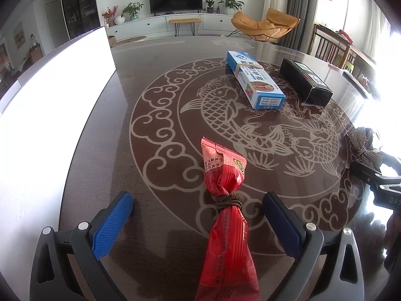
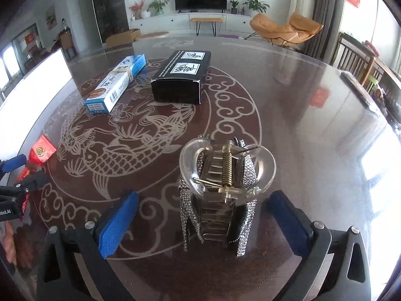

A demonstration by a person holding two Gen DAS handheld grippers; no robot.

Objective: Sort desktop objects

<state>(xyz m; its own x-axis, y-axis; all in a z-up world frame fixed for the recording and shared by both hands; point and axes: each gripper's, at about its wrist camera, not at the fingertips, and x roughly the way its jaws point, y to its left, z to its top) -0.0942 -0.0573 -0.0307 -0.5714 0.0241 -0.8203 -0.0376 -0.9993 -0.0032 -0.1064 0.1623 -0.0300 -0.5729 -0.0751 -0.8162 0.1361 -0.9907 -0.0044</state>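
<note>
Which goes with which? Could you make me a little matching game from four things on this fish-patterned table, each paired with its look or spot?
Things:
1. red packet
2. hair claw
3. blue box
4. black box

Descriptions:
A. clear plastic with sparkly stones
B. white labels on top
C. cord tied round its middle
D. rubber band around it

Pairs: 1-C, 2-A, 3-D, 4-B

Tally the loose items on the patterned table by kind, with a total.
Boxes: 2 (blue and white box, black box)
Snack packets: 1 (red packet tied with cord)
Hair claw clips: 1 (rhinestone hair claw clip)
Total: 4
</note>
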